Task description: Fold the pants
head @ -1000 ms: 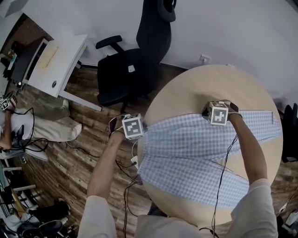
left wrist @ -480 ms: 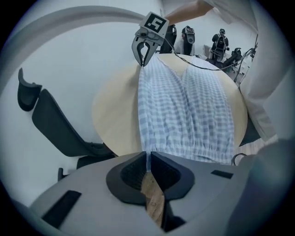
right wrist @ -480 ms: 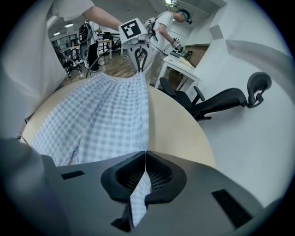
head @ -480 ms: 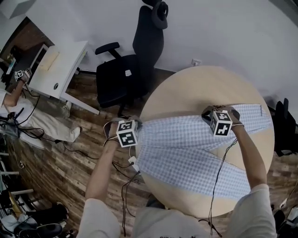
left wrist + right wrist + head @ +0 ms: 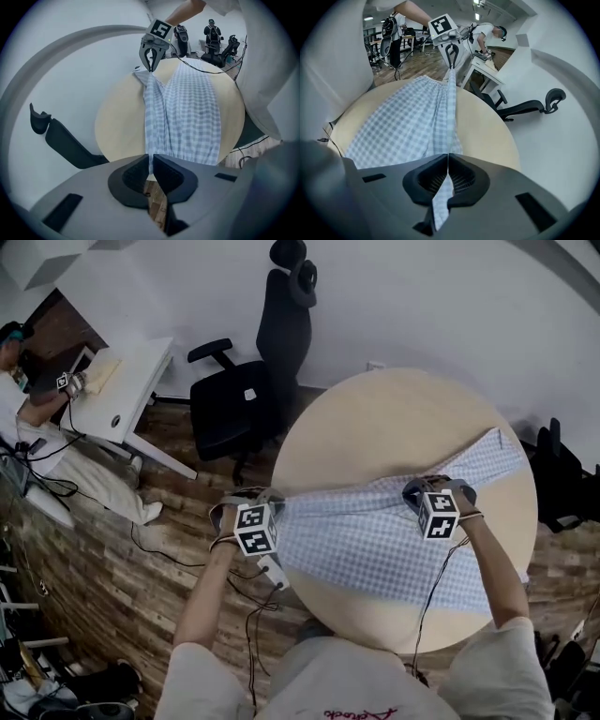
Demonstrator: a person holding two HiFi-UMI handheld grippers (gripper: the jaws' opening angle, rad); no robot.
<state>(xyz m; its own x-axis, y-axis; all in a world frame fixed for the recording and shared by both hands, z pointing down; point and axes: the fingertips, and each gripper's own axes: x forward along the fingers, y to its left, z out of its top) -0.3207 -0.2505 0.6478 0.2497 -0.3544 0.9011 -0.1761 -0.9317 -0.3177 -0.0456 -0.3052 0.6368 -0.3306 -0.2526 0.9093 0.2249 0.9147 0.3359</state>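
Observation:
The blue-and-white checked pants [image 5: 375, 535] lie across the near half of the round wooden table [image 5: 394, 418]. My left gripper [image 5: 277, 509] is shut on the waist edge at the table's left rim. Its jaws [image 5: 151, 165] have just been closing, with cloth pinched between them. My right gripper [image 5: 414, 491] is shut on the same edge further right, and a strip of checked fabric [image 5: 443, 201] hangs through its pads. The edge runs taut and raised between the two grippers. One leg end [image 5: 497, 442] trails toward the far right.
A black office chair [image 5: 248, 399] stands behind the table's left side. A white desk [image 5: 122, 381] with a seated person [image 5: 37, 427] is at the far left. Cables [image 5: 253, 587] hang down to the wooden floor. Another dark chair [image 5: 561, 474] stands at the right.
Both grippers have lifted and come toward me with the pants' far edge. That edge has pulled up off the table and tightened, and the leg end has slid inward.

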